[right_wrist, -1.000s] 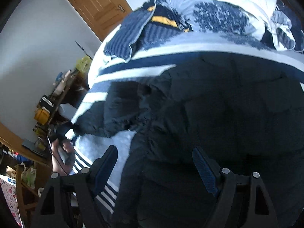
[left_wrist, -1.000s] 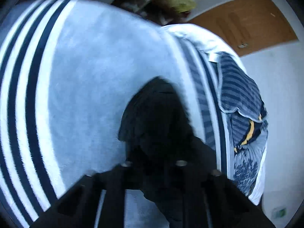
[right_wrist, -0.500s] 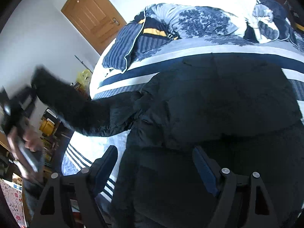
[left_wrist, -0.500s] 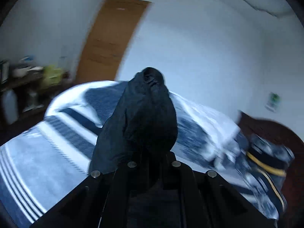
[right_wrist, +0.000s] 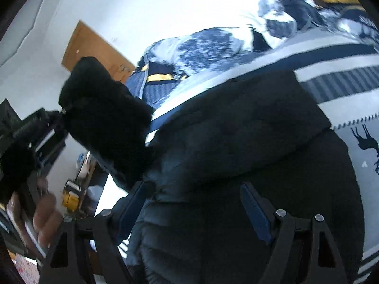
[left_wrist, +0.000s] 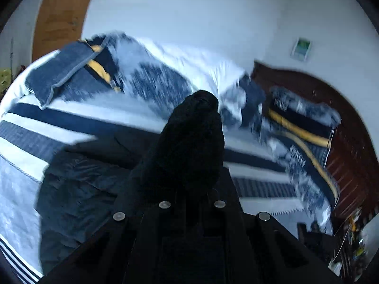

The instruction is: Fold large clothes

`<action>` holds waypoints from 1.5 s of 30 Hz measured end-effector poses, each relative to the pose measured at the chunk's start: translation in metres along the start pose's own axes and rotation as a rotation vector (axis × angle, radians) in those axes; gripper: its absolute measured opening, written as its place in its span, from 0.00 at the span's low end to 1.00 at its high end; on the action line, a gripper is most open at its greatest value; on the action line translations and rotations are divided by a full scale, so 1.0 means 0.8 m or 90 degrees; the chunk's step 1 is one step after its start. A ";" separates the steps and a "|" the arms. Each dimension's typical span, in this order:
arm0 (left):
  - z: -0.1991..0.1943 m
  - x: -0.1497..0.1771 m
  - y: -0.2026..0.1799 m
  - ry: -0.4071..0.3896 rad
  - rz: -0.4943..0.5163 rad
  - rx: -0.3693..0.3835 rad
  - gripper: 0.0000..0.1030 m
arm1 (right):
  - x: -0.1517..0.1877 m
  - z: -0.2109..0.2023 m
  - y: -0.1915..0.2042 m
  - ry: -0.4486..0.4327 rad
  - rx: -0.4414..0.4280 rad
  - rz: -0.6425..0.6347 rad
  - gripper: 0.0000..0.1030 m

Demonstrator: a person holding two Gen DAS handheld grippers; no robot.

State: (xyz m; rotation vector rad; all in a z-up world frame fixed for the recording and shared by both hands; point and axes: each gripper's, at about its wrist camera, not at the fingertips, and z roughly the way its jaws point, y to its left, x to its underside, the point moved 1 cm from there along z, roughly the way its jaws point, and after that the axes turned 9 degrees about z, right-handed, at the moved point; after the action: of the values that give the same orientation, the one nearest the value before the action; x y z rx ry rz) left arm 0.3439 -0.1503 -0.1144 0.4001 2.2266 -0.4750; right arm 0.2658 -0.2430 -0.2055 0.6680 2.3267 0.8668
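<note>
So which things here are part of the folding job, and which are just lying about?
Part of the job:
- dark puffy quilted jacket spread on the bed
- its black sleeve, clamped in the left tongs
- right tongs, open above the jacket

Lying about:
- blue-and-white striped bedspread
- blue striped pillow
- rumpled blue-patterned duvet
- wooden door

We see a black padded jacket [right_wrist: 236,142] on a bedspread [right_wrist: 343,71] striped in white, grey and navy, with navy animal silhouettes. The crumpled duvet [left_wrist: 161,82] is white with mottled blue and yellow bands. The door [left_wrist: 59,16] is orange-brown.
</note>
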 end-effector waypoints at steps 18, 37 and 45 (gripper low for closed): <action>0.108 0.048 -0.095 0.169 0.044 0.101 0.48 | -0.013 0.016 -0.126 -0.027 -0.036 0.130 0.81; -0.027 0.171 0.325 0.100 -0.470 -0.097 0.68 | 0.007 0.083 -0.094 0.120 -0.043 0.230 0.76; 0.047 0.161 0.339 0.140 -0.502 -0.017 0.08 | -0.035 0.125 -0.095 0.115 -0.034 0.303 0.38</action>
State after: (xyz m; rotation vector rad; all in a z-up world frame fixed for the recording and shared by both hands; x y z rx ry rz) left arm 0.4048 0.0868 -0.2918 -0.4964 2.5502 -0.8321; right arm 0.3317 -0.2686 -0.3131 1.1931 2.3241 1.2366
